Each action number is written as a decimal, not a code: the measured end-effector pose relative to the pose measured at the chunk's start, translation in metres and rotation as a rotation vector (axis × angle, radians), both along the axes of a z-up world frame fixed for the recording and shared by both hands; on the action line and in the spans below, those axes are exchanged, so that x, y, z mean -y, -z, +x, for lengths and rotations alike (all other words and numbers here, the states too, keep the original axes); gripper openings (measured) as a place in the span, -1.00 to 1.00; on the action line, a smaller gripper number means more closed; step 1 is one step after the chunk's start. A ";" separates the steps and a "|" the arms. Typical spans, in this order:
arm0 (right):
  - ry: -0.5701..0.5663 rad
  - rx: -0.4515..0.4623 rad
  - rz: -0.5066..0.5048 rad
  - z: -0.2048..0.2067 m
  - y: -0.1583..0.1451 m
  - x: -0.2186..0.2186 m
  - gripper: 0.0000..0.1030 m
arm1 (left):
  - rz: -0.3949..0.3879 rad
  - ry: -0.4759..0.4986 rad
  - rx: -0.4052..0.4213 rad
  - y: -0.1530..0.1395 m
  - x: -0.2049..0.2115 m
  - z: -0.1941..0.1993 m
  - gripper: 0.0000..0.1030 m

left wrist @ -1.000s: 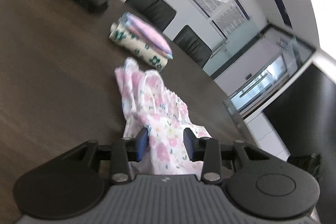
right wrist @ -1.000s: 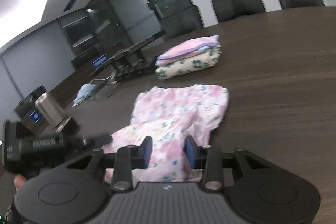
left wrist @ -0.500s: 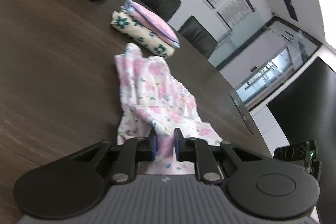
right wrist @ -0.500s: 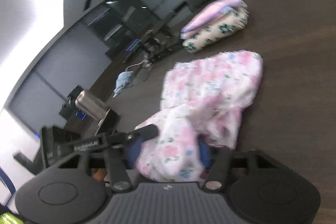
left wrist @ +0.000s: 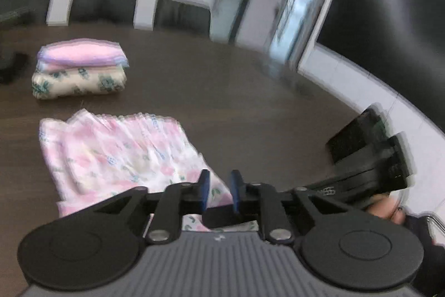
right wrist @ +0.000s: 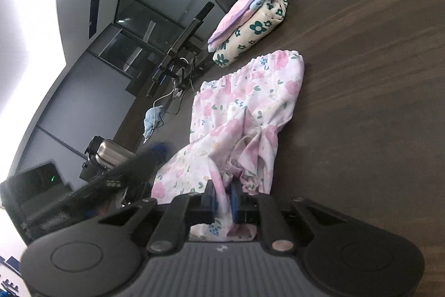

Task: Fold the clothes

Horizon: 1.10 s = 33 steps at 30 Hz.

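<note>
A pink floral garment (left wrist: 116, 155) lies on the dark wooden table (left wrist: 250, 102); it also shows in the right wrist view (right wrist: 244, 107). My left gripper (left wrist: 219, 192) is nearly shut with a corner of the garment between its blue pads; the view is blurred. My right gripper (right wrist: 222, 198) is shut on a bunched fold of the garment's near end and holds it raised. The other gripper (right wrist: 111, 180) shows at the left of the right wrist view.
A stack of folded clothes (left wrist: 79, 71) sits farther back on the table, also seen in the right wrist view (right wrist: 250, 24). A blue cloth (right wrist: 153, 121), cables and a metal flask (right wrist: 111, 157) lie to the left. Chairs (left wrist: 180, 16) stand behind the table.
Both grippers have closed on the garment's near end and lifted it. The left wrist view has swung right; the right wrist view has tilted.
</note>
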State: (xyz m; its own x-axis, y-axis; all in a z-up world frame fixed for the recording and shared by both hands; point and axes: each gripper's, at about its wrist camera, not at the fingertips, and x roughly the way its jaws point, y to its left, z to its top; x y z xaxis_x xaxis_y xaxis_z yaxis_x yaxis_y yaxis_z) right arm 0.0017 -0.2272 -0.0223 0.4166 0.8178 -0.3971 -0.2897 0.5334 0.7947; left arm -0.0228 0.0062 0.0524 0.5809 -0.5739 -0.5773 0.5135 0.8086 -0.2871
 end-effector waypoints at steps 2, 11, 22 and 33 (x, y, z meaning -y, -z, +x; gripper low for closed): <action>0.008 0.009 -0.015 -0.003 -0.001 -0.001 -0.82 | 0.029 0.026 -0.045 0.010 0.010 0.010 -0.80; 0.028 0.146 -0.172 -0.040 -0.034 0.023 -0.15 | 0.030 0.037 -0.061 0.025 0.007 0.011 -0.79; 0.145 0.208 -0.191 -0.006 -0.044 0.015 -0.63 | 0.243 0.009 0.206 -0.010 0.033 -0.046 -0.14; 0.106 0.348 -0.287 -0.026 -0.054 -0.018 -0.48 | -0.114 -0.472 0.108 0.001 -0.112 -0.101 0.06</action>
State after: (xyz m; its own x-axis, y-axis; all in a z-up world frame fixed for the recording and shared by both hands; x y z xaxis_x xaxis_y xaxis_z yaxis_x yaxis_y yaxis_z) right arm -0.0241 -0.2095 0.0321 0.6408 0.6409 -0.4226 -0.4453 0.7587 0.4755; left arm -0.1242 0.1186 0.0515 0.8454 -0.2896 -0.4487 0.1304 0.9267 -0.3525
